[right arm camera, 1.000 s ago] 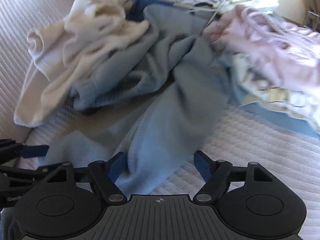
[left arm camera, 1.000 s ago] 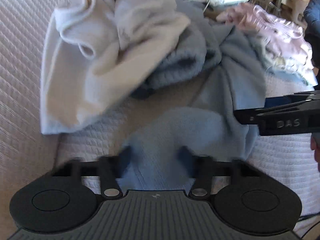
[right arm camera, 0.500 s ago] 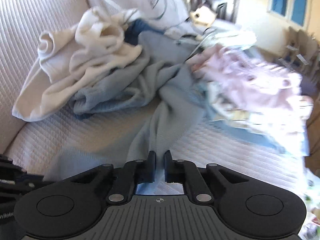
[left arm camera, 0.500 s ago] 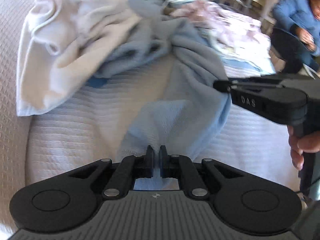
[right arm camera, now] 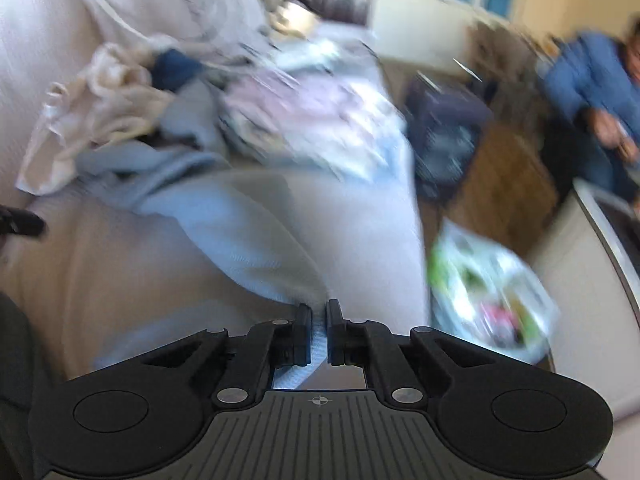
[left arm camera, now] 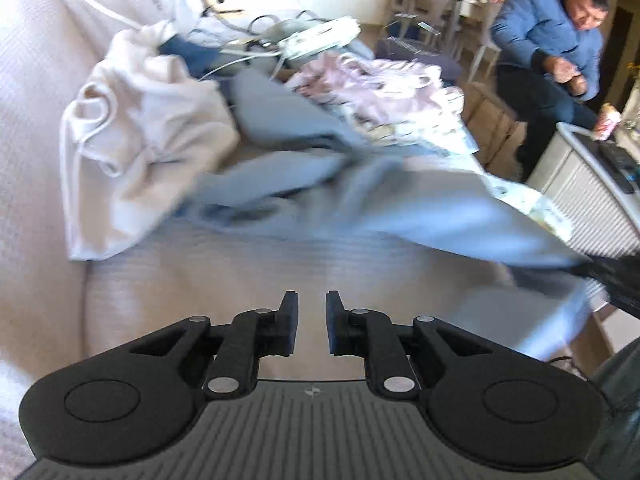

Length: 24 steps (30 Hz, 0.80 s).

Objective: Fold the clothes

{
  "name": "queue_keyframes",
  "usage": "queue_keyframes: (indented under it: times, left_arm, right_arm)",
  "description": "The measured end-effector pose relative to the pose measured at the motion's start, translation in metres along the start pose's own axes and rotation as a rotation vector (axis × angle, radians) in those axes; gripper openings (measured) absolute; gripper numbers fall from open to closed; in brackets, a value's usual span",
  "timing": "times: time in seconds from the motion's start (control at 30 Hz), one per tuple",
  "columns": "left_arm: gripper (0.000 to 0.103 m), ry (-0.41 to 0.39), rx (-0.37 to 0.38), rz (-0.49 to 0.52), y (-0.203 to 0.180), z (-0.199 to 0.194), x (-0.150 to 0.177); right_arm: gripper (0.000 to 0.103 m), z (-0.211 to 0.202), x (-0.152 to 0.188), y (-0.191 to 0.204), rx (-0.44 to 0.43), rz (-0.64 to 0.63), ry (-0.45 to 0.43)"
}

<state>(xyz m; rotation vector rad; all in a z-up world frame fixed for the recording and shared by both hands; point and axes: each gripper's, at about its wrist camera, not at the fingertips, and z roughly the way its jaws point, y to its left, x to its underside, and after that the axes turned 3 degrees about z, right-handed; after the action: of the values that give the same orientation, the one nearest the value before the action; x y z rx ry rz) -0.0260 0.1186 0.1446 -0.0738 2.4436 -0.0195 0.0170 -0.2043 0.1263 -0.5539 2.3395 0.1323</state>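
Observation:
A light blue garment (left arm camera: 440, 208) lies stretched across the quilted white sofa seat (left arm camera: 240, 280), pulled out of a heap towards the right. My right gripper (right arm camera: 319, 316) is shut on a corner of this blue garment (right arm camera: 240, 232), and the cloth shows between its pads. In the left wrist view the right gripper (left arm camera: 616, 276) is a dark blur at the right edge. My left gripper (left arm camera: 312, 312) hangs over the bare seat. Its jaws are opening, a small gap apart, with nothing between them.
A cream garment (left arm camera: 152, 128) and a pink one (left arm camera: 384, 84) are piled behind the blue cloth, with cables further back. A person in a blue jacket (left arm camera: 548, 40) sits at the far right. A white cabinet (left arm camera: 592, 184) and a plastic bag (right arm camera: 492, 292) stand beside the sofa.
The left gripper let go of the blue cloth and its jaws parted. The right gripper closed on the cloth, then swung right and up, dragging it out of the heap.

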Motion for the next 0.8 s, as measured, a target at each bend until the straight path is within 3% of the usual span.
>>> queue_keyframes:
  times: [0.17, 0.3, 0.43, 0.5, 0.57, 0.8]
  left_arm:
    - [0.019, 0.048, -0.027, -0.021, 0.007, 0.004, 0.008]
    - [0.03, 0.039, -0.038, -0.004, 0.0, 0.001, 0.008]
    - [0.042, 0.021, -0.051, 0.0, -0.003, -0.004, 0.006]
    - [0.047, 0.026, -0.065, 0.005, -0.002, -0.002, 0.006]
    - [0.052, 0.034, -0.076, 0.014, -0.001, 0.0, 0.006]
    - [0.065, 0.049, -0.095, 0.031, -0.001, 0.013, 0.005]
  right_arm:
    - [0.007, 0.013, 0.04, -0.028, 0.072, 0.163, 0.149]
    - [0.014, 0.016, 0.035, -0.023, 0.049, 0.146, 0.145]
    - [0.024, 0.007, 0.034, -0.015, 0.042, 0.079, 0.118]
    - [0.038, -0.001, 0.033, -0.012, 0.044, 0.047, 0.086]
    - [0.061, -0.012, 0.031, -0.009, 0.045, 0.01, 0.044]
    - [0.063, -0.024, 0.01, 0.004, -0.009, -0.163, -0.078]
